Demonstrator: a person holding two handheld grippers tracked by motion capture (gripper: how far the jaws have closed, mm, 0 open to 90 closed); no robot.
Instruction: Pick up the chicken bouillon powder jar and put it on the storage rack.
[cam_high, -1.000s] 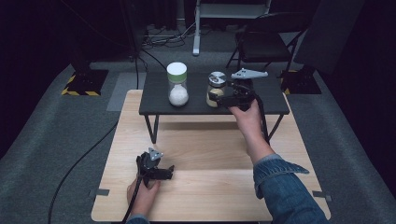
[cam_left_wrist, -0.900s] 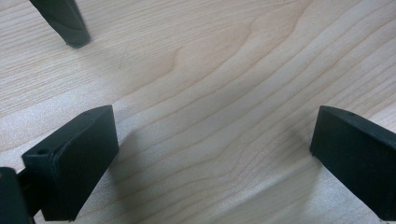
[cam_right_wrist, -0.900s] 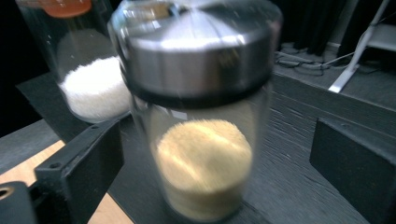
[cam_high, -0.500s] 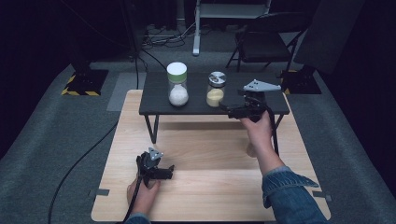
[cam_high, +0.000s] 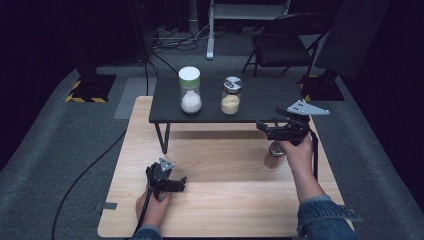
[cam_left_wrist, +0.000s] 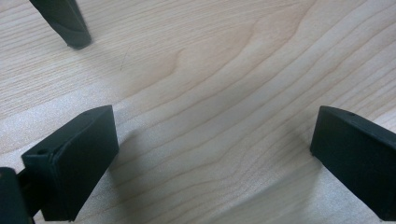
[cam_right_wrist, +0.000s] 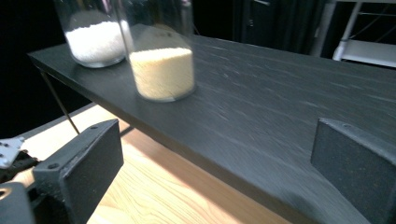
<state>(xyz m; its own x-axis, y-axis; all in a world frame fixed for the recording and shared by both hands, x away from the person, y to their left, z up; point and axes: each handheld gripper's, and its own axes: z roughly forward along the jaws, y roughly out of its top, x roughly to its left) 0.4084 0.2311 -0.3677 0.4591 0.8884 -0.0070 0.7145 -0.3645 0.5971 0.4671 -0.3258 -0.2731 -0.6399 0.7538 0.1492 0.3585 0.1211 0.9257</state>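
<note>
Pale wooden board (cam_high: 225, 200) with visible wavy grain, laid flat on grey carpet (cam_high: 60, 165). Low black shelf (cam_high: 260, 100) standing on thin metal legs at the far half of the board; matte top with a fine streaked texture in the right gripper view.

Two round clear jars on the shelf, near each other but apart. Taller jar (cam_high: 190, 90) with a green and white lid, part filled with white grains. Shorter jar (cam_high: 231, 95) with a shiny metal lid, part filled with yellow grains. A small tan cylinder-shaped thing (cam_high: 273, 158) on the board just beside the right hand (cam_high: 299, 152); too blurred to identify.

Left gripper (cam_high: 181, 186) held low over the near left of the board, grey three-cornered plate on top. Blocky black jaws spread wide with bare wood between them, nothing held.

Right gripper (cam_high: 262, 127) held at the shelf's front right edge, jaws pointing toward the jars. Jaws spread wide, nothing between them but shelf top. Yellow-grain jar well clear of the jaws.
</note>
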